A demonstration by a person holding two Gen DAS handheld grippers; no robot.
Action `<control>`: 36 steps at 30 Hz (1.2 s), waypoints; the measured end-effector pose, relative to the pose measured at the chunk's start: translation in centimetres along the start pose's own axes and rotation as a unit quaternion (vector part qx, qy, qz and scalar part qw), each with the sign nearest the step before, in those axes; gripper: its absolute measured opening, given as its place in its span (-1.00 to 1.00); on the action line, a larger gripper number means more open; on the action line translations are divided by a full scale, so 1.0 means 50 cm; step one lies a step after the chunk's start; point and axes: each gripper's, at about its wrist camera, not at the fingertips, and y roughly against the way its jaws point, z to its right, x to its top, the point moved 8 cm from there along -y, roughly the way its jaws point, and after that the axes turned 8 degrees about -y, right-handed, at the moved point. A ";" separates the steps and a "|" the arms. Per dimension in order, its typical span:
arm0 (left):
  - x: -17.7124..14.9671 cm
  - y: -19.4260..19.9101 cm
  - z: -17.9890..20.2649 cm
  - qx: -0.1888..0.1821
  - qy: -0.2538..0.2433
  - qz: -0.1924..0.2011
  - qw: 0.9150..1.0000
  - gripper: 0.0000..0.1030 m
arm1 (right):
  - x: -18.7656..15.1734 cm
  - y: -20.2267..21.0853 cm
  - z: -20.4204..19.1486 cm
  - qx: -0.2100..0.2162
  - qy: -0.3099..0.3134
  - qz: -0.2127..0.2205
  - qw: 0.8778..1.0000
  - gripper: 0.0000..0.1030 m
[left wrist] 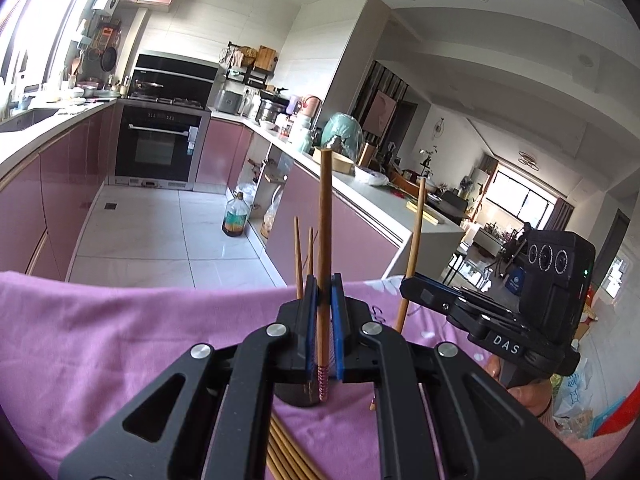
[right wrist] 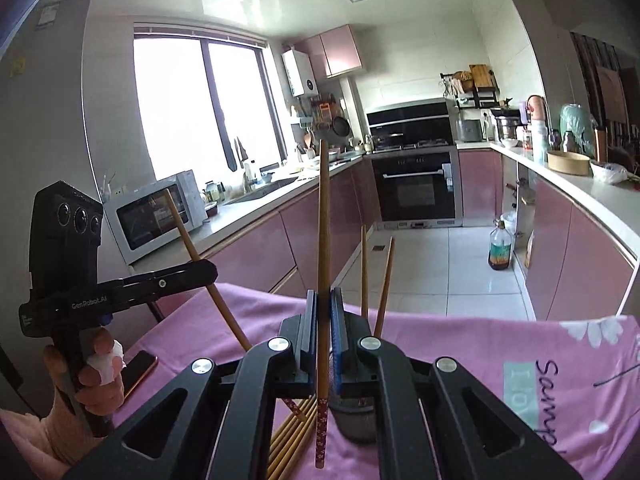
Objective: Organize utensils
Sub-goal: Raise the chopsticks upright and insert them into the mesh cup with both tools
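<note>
A chopstick point(left wrist: 324, 240) is clamped upright in the left gripper point(left wrist: 324, 320), above a dark holder point(right wrist: 354, 420) on the pink-clothed desk point(left wrist: 120, 340). Another chopstick point(right wrist: 322, 260) is pinched in the right gripper point(right wrist: 324, 340). Both should be lowered vertically, decorated ends kept aligned, beside the loose chopsticks point(right wrist: 294, 436) below.

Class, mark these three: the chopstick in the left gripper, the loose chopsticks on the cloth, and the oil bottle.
left gripper's chopstick point(left wrist: 325, 216), left wrist view, mid shaft.
loose chopsticks point(right wrist: 291, 438), right wrist view, shafts.
oil bottle point(left wrist: 236, 216), left wrist view, body.
</note>
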 end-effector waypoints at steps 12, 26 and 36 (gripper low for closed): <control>0.057 -0.027 0.004 0.008 -0.008 0.013 1.000 -0.86 | 0.049 -0.023 0.021 -0.011 -0.003 0.027 1.000 -0.90; 0.000 -0.084 0.023 0.015 -0.032 -0.051 0.998 -0.86 | 0.022 -0.069 0.049 -0.033 -0.016 0.008 0.999 -0.90; -0.057 -0.124 0.026 0.003 -0.043 -0.111 0.993 -0.86 | -0.021 -0.106 0.072 -0.049 -0.023 -0.045 0.998 -0.90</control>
